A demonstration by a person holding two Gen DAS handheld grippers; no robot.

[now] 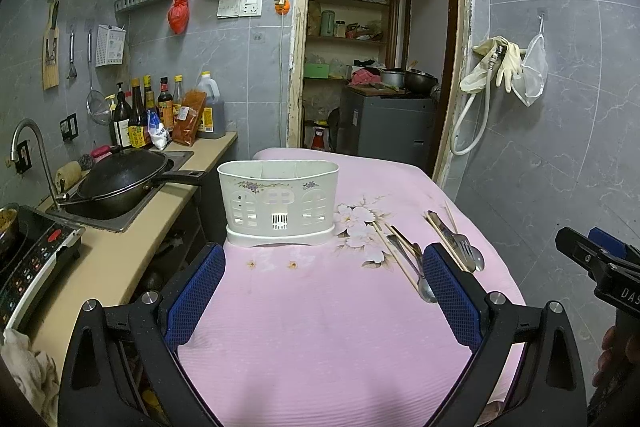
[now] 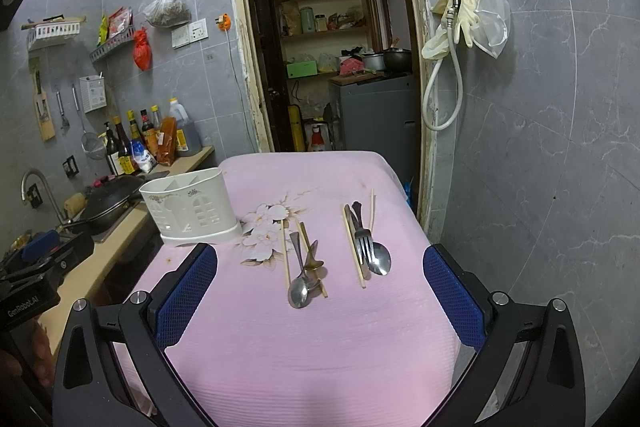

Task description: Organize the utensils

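Note:
A white utensil holder (image 1: 278, 203) with inner dividers stands upright at the table's left edge; it also shows in the right wrist view (image 2: 190, 207). Two loose piles lie on the pink cloth. One has spoons (image 2: 300, 291) and chopsticks (image 2: 285, 255). The other has a fork (image 2: 363, 245), a spoon (image 2: 379, 259) and chopsticks (image 2: 354, 247). In the left wrist view they lie at the right (image 1: 460, 243). My left gripper (image 1: 324, 267) is open and empty, facing the holder. My right gripper (image 2: 320, 267) is open and empty, above the near side of the piles.
The pink cloth-covered table (image 2: 312, 347) fills the foreground. A counter to the left holds a sink with a black wok (image 1: 120, 183), sauce bottles (image 1: 160, 111) and an induction cooker (image 1: 32, 255). An open doorway (image 1: 380, 47) lies behind the table.

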